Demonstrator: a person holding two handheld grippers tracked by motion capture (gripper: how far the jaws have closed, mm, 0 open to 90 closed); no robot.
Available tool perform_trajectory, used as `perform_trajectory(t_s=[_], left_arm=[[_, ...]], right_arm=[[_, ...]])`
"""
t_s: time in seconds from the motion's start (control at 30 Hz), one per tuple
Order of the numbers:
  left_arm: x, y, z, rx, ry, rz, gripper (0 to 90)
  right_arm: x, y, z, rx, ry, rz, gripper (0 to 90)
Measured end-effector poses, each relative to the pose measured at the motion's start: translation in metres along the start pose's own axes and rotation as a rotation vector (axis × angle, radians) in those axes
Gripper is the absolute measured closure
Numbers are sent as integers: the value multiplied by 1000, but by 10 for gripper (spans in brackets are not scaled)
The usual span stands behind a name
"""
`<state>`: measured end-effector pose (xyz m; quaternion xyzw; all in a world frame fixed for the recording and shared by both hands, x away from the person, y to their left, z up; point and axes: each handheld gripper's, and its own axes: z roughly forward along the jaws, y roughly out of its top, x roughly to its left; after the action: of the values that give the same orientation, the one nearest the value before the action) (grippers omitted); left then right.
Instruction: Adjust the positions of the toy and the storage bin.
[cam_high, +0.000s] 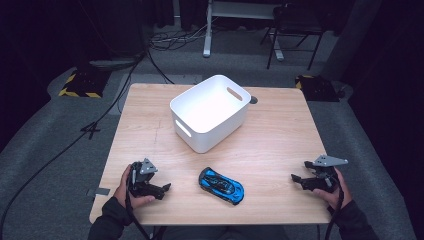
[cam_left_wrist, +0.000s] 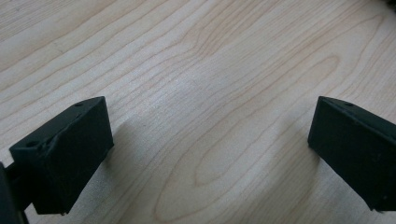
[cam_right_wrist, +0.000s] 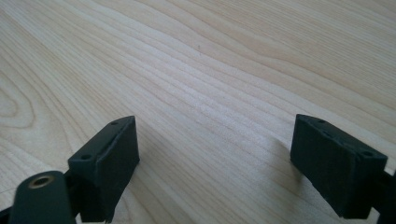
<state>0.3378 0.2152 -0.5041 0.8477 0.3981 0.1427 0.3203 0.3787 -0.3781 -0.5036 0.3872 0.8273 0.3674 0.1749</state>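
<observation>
High view, toy car: the blue toy car (cam_high: 221, 185) lies on the wooden surface (cam_high: 280, 150) near the front edge, between the two claws and apart from both.
High view, bin: the white bin (cam_high: 210, 112) stands behind the car, mouth up, probably where the car is meant to go.
High view, claws: left claw (cam_high: 166, 188) and right claw (cam_high: 295, 178) rest low at either side, both pointing inward at the car, likely a ready stance.
Left gripper view: jaws spread wide, released; bare wood grain between them.
Right gripper view: right claw (cam_right_wrist: 215, 163) likewise released, jaws wide apart over bare wood.
</observation>
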Motion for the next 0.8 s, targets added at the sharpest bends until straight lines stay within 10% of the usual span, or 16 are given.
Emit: perform_trajectory(t_s=[0.4,0.8], left_arm=[[0,0,0,1,2,-1,6],[0,0,-1,4,0,-1,6]], right_arm=[[9,4,3,1,58,-82,149],[62,18,20,2,201,-193,153]])
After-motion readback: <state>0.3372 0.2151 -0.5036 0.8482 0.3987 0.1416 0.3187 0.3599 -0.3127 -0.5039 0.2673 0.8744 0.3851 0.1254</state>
